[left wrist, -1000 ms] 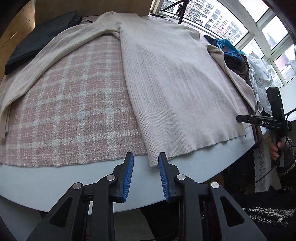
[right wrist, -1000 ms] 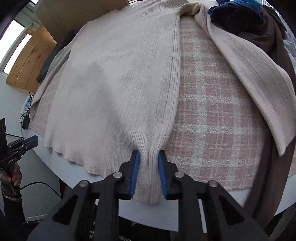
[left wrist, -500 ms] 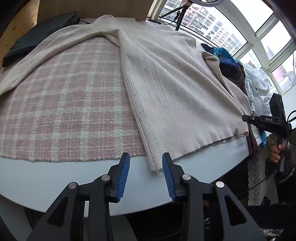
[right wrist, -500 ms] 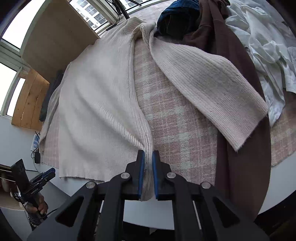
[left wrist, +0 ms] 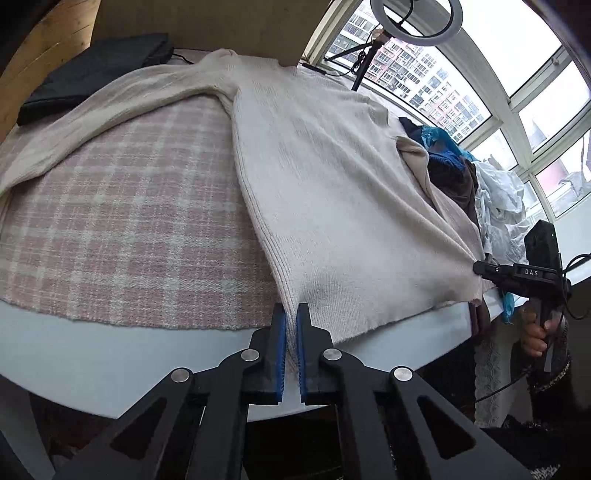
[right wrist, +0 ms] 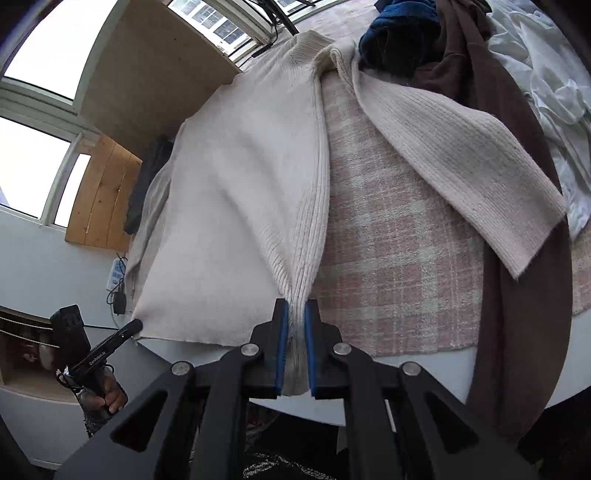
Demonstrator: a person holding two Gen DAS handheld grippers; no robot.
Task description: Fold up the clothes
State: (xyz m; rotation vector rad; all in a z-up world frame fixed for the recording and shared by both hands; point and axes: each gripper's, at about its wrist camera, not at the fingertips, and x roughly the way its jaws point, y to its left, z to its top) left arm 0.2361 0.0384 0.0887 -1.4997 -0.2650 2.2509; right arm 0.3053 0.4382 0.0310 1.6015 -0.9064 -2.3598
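At the table edge, both grippers' fingers (left wrist: 281, 334) (right wrist: 282, 334) pinch the cream sweater's (left wrist: 332, 192) hem corners.

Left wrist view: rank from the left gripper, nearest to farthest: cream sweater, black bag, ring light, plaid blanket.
1. cream sweater: hem clamped in the left gripper.
2. plaid blanket: just left, under the sweater.
3. black bag: far left corner of the table.
4. ring light: beyond the table, by the window.
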